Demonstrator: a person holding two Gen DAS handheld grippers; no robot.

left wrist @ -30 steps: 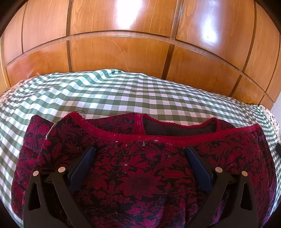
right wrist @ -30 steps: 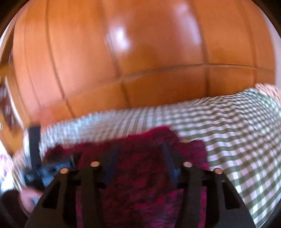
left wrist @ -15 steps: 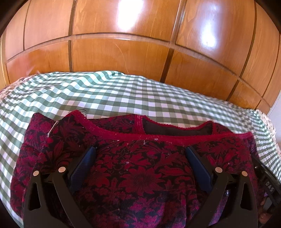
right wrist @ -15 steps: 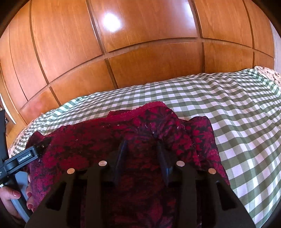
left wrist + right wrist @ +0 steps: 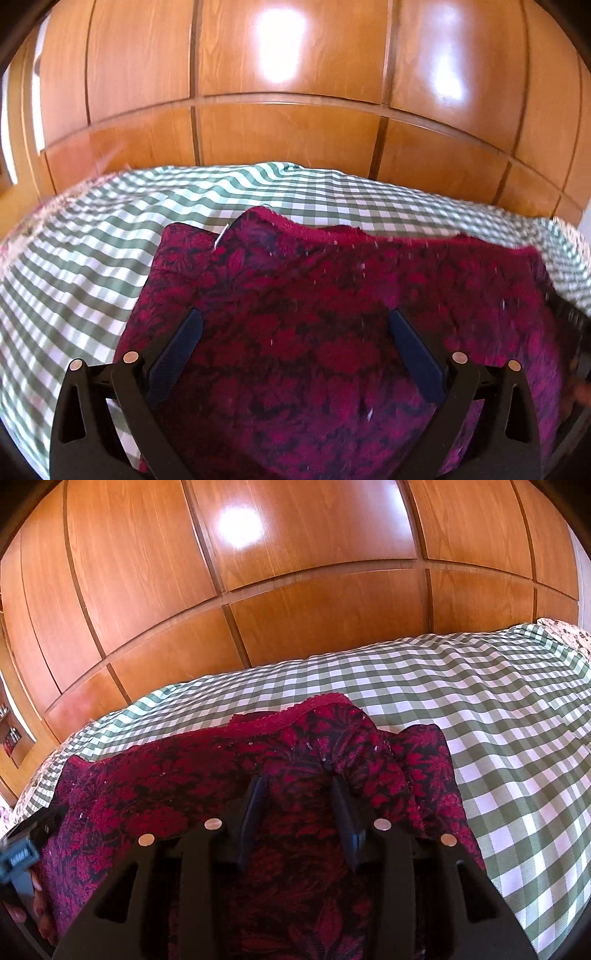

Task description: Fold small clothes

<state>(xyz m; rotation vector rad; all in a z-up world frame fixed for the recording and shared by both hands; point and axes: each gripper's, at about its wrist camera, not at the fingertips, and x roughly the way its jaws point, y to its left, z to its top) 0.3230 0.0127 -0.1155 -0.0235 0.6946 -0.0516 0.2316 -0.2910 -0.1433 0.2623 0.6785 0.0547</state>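
Both fingers (image 5: 184, 332) (image 5: 255, 797) pairs spread, empty, above the red floral garment (image 5: 332, 314) (image 5: 184, 775).

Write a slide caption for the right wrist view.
Right gripper jaws parted over a red floral garment on a green checked cloth.

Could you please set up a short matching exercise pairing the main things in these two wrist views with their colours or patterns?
Things:
1. garment
2. bedcover
3. wardrobe doors
4. left gripper pads

Looks:
A. glossy orange-brown wood
B. dark blue
C. red and black floral
D. green and white check

Pairs: 1-C, 2-D, 3-A, 4-B
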